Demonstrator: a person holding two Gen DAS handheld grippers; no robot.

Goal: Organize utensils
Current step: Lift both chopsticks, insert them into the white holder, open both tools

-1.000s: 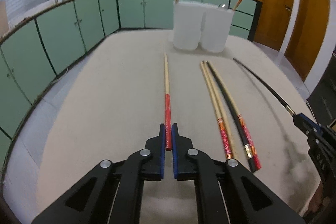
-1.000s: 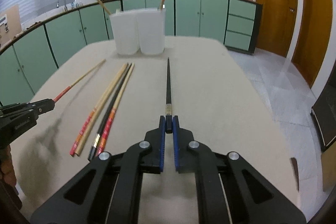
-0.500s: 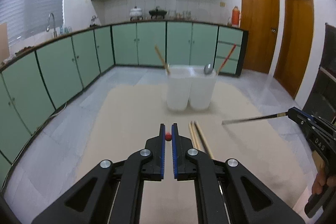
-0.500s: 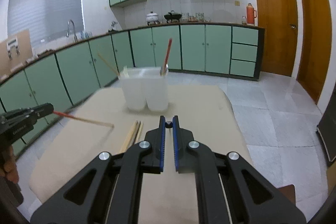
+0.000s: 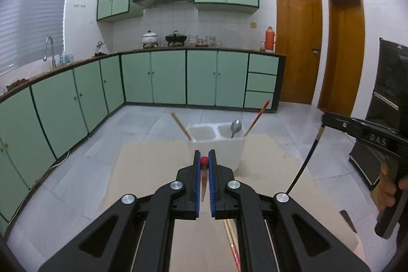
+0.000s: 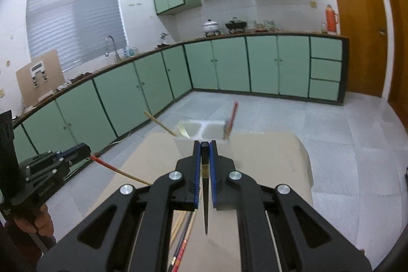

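My left gripper (image 5: 204,160) is shut on a red-ended wooden chopstick (image 5: 203,180) that hangs down between the jaws. My right gripper (image 6: 204,145) is shut on a black chopstick (image 6: 205,203), also hanging tip down. Both are held high above the beige table (image 5: 153,170). The white two-compartment holder (image 5: 216,144) stands at the table's far end, with a wooden chopstick (image 5: 181,125) in its left cup and a spoon (image 5: 236,128) and red chopstick (image 5: 256,118) in its right. Each gripper shows in the other's view, the right gripper (image 5: 325,120) and the left gripper (image 6: 86,149).
Several chopsticks (image 6: 183,233) lie on the table below the grippers. Green kitchen cabinets (image 5: 178,78) run along the back and left. Wooden doors (image 5: 298,47) stand at right. Tiled floor (image 6: 344,144) surrounds the table.
Both grippers have risen from the table with their chopsticks and tilted up. The chopsticks now hang tip down instead of lying flat, and the holder is seen from above.
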